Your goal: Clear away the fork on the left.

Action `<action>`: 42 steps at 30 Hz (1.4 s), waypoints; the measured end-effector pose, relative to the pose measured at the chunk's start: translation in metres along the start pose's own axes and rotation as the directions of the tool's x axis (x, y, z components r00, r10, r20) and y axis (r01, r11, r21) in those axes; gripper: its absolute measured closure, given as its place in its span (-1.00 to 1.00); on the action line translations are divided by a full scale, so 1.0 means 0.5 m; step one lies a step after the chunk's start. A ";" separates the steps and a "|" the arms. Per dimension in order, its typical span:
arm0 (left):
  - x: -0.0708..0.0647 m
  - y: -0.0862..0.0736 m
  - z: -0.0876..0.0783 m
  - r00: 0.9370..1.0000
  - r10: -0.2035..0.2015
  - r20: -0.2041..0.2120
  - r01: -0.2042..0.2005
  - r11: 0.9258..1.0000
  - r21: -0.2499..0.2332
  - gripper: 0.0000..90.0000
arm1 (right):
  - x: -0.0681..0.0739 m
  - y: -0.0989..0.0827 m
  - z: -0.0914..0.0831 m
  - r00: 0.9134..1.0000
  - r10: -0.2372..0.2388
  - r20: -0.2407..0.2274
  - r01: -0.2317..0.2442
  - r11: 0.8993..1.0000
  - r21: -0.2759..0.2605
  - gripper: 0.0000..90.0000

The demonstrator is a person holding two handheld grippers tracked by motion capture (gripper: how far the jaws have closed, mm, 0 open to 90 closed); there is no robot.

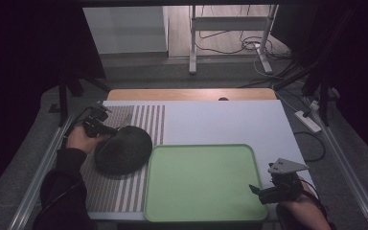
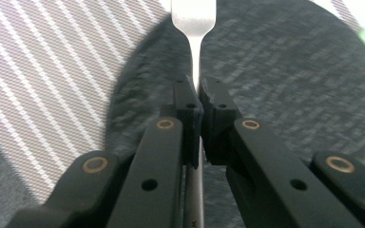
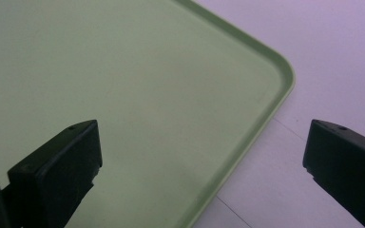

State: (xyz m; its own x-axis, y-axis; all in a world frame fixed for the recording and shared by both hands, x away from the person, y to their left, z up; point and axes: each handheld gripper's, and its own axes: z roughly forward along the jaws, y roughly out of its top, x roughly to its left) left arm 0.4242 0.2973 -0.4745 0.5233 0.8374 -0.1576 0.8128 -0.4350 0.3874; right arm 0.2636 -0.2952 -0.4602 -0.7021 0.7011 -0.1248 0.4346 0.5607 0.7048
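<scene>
My left claw (image 2: 197,92), closest to the lens in the left gripper view, is clenched on the slim neck of a silver fork (image 2: 193,19), its black jaws pinching the metal from both sides while the handle runs down between them. The fork's head points away from the claw, above a dark grey round plate (image 2: 285,80). In the high view that plate (image 1: 123,149) lies on a striped placemat (image 1: 139,191) at the left of the desk (image 1: 220,120), and my left hand (image 1: 79,139) holds the claw (image 1: 112,130) at the plate's far left edge. Just to the right, touching the placemat's border, sits a pale green tray (image 1: 199,182) with rounded corners, its surface bare. At the tray's near right corner I hold my right claw (image 1: 255,190), a grey three-cornered plate on top. From the right gripper view this claw (image 3: 202,156) is released, jaws wide apart with nothing between them, one jaw over the tray (image 3: 123,95) and the other over the white desk (image 3: 337,57) beyond the tray's rim.
</scene>
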 end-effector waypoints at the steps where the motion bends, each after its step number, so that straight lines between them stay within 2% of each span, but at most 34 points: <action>1: -0.015 -0.003 0.001 1.000 0.009 0.015 -0.009 1.000 -0.004 0.90 | 0.000 0.000 0.000 1.000 0.000 0.000 0.000 1.000 0.000 -1.00; 6: -0.042 -0.007 0.004 0.999 0.014 0.033 -0.014 1.000 -0.001 0.90 | 0.000 0.000 0.000 1.000 -0.001 -0.001 0.001 1.000 -0.001 -1.00; 9: -0.067 -0.015 0.005 0.998 0.024 0.051 -0.024 1.000 -0.017 0.90 | 0.000 0.000 -0.001 1.000 -0.001 0.000 0.001 1.000 -0.002 -1.00; 10: -0.067 -0.015 0.005 0.998 0.024 0.051 -0.024 1.000 -0.017 0.90 | 0.000 0.000 -0.001 1.000 -0.001 0.000 0.001 1.000 -0.002 -1.00; 11: -0.080 -0.022 0.005 0.998 0.025 0.064 -0.023 0.999 -0.031 0.90 | 0.000 0.000 -0.001 1.000 -0.001 0.000 0.001 1.000 -0.003 -1.00; 16: -0.107 -0.039 0.006 0.997 0.032 0.073 -0.030 0.999 -0.029 0.90 | 0.000 0.000 -0.001 1.000 0.000 -0.001 0.000 1.000 -0.004 -1.00; 18: -0.124 -0.051 0.000 0.996 0.030 0.081 -0.026 0.999 -0.044 0.90 | 0.001 0.000 -0.001 1.000 -0.002 0.000 0.002 1.000 -0.004 -1.00; 19: -0.124 -0.051 0.000 0.996 0.030 0.081 -0.026 0.999 -0.044 0.90 | 0.001 0.000 -0.001 1.000 -0.002 -0.001 0.002 1.000 -0.003 -1.00; 23: -0.158 -0.067 -0.003 0.995 0.039 0.092 -0.034 0.998 -0.058 0.90 | 0.002 0.000 -0.001 1.000 -0.004 -0.001 0.004 1.000 -0.006 -1.00; 32: -0.201 -0.076 0.002 0.995 0.043 0.090 -0.039 0.998 -0.046 0.89 | 0.002 0.000 -0.002 1.000 -0.006 -0.001 0.006 1.000 -0.008 -1.00; 38: -0.233 -0.079 0.002 0.994 0.040 0.100 -0.035 0.998 -0.047 0.89 | 0.002 0.000 -0.002 1.000 -0.006 0.001 0.006 1.000 -0.009 -1.00; 39: -0.244 -0.080 0.003 0.993 0.040 0.108 -0.036 0.998 -0.045 0.89 | 0.002 0.000 -0.002 1.000 -0.005 0.001 0.005 1.000 -0.009 -1.00; 40: -0.244 -0.080 0.003 0.993 0.040 0.108 -0.036 0.998 -0.045 0.89 | 0.002 0.000 -0.002 1.000 -0.005 0.001 0.005 1.000 -0.009 -1.00; 42: -0.262 -0.078 0.006 0.992 0.045 0.118 -0.040 0.998 -0.044 0.89 | 0.001 0.000 -0.002 1.000 -0.003 0.002 0.003 1.000 -0.009 -1.00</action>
State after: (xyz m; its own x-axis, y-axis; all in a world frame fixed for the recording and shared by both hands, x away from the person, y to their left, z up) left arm 0.3248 0.2035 -0.4718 0.5861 0.7719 -0.2462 0.7791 -0.4535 0.4328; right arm 0.2626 -0.2952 -0.4595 -0.7020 0.7006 -0.1280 0.4276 0.5584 0.7109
